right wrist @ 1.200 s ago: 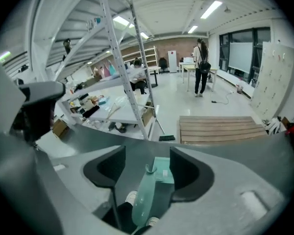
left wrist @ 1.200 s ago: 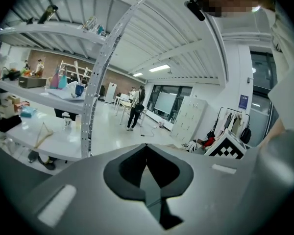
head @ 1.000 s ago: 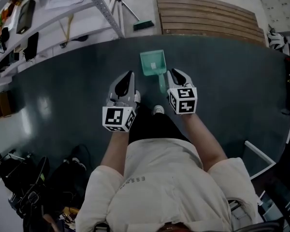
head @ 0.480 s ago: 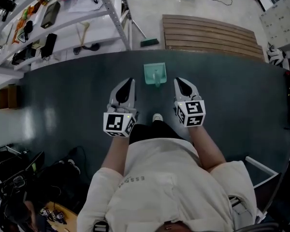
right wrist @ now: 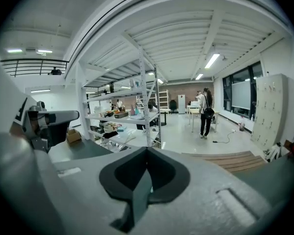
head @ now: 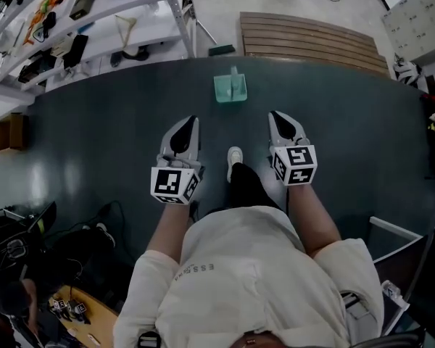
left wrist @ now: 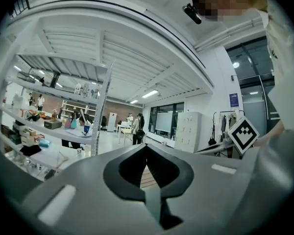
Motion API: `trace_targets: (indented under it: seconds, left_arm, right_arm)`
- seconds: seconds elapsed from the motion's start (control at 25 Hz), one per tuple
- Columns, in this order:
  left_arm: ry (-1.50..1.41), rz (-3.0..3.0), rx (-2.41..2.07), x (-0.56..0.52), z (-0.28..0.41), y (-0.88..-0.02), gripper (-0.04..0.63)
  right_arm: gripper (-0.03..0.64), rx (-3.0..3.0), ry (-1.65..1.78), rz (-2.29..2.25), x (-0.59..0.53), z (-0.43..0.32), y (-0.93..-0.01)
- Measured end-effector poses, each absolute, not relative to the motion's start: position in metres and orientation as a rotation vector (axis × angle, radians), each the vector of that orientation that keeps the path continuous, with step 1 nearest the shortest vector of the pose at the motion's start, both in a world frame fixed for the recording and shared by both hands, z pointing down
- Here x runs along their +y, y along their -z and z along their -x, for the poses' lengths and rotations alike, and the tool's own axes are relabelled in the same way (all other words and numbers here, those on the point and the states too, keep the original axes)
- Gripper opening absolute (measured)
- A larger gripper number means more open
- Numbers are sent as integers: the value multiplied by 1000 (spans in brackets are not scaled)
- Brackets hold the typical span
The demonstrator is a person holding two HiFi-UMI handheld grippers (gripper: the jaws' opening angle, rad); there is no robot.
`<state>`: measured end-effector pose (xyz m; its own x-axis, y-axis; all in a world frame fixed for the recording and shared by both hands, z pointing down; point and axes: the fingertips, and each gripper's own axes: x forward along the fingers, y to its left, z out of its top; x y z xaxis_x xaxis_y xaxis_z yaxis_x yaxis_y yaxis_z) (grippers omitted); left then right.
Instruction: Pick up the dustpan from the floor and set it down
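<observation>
The green dustpan (head: 230, 88) rests on the dark floor (head: 116, 122) near its far edge, with its handle pointing away from me. Nothing touches it. My left gripper (head: 191, 119) and my right gripper (head: 275, 114) hang side by side nearer to me, well short of the dustpan, one on each side of it. Both are shut with nothing between their jaws. In the left gripper view the left gripper (left wrist: 146, 145) points level into the room. In the right gripper view the right gripper (right wrist: 147, 148) points slightly down towards the shelves.
A white shelf rack (head: 94, 20) full of small items stands at the back left. A slatted wooden platform (head: 312, 38) lies behind the dustpan, a brush head (head: 221, 49) beside it. Bags and cables (head: 29, 252) crowd the near left. My shoe (head: 234, 155) shows between the grippers.
Both grippers have drawn back and up from the dustpan. It lay between them with its handle at the right gripper. Now it sits alone, farther off.
</observation>
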<state>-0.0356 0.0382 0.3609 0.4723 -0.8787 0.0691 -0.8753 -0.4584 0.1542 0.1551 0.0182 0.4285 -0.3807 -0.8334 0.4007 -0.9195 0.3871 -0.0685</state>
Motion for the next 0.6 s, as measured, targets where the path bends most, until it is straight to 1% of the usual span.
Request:
trace_targets:
  seconds: [0.24,0.44,0.6]
  left_arm:
    - [64,-2562,-1526,141,49,-355,12]
    - [67,-2557,-1500,206,52,-354,12]
    - [83,-2544,-1495,244,48,-352,12]
  right_arm:
    - [-8,-2339,-381,-1594,117,-158,-415]
    - [-8,-2376,-337,-1563,182,-148,-398]
    - [-8,-2399,-456,-1561,223,-143,-400]
